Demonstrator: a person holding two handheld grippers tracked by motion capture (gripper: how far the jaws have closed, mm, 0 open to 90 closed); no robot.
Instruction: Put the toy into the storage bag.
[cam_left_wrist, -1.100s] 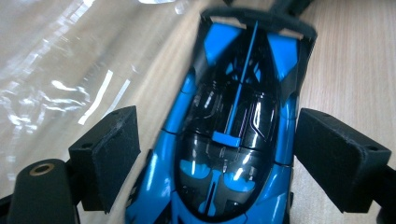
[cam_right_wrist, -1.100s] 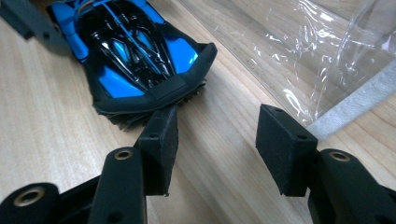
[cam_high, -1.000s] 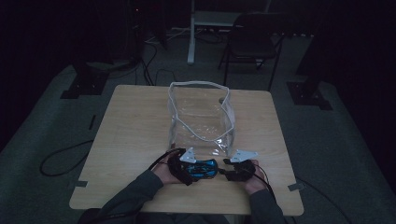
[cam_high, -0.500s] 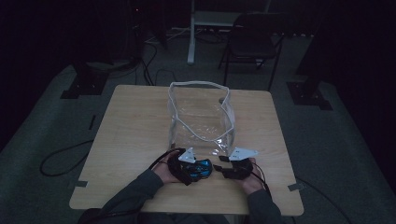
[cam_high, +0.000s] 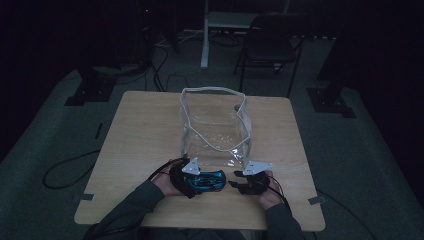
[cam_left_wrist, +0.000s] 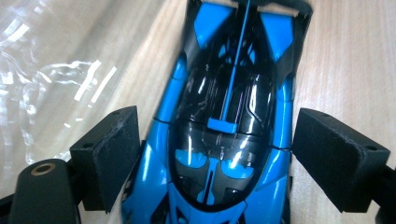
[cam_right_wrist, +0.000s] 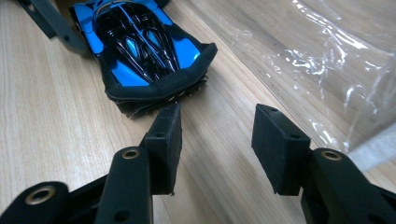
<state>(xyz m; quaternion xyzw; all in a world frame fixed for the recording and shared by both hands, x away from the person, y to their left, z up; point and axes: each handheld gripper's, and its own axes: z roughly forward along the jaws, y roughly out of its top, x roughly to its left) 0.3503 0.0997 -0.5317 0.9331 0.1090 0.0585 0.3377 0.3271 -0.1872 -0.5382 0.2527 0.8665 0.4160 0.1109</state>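
Two grippers sit low at the near edge of the worktop (cam_high: 145, 130), each in one of the person's hands. The left gripper (cam_high: 197, 181) has the blue and black toy car (cam_high: 207, 181) between its jaws; in the left gripper view the pads flank the car's (cam_left_wrist: 224, 130) body, the left pad against its side, while the right pad seems to stand a little off, so I cannot tell whether the grip is firm. The right gripper (cam_high: 239, 185) is open and holds nothing; in the right gripper view its jaws stand apart above bare wood, just short of the car's (cam_right_wrist: 144, 51) dark tail end. Immediately beyond both grippers stands a clear plastic bag (cam_high: 215, 125), upright with its white-edged mouth open; its crinkled wall (cam_right_wrist: 327, 60) lies just beside the car. Farther off, past the worktop, a folding chair (cam_high: 270, 45) and cables (cam_high: 65, 170) sit on the dark floor.
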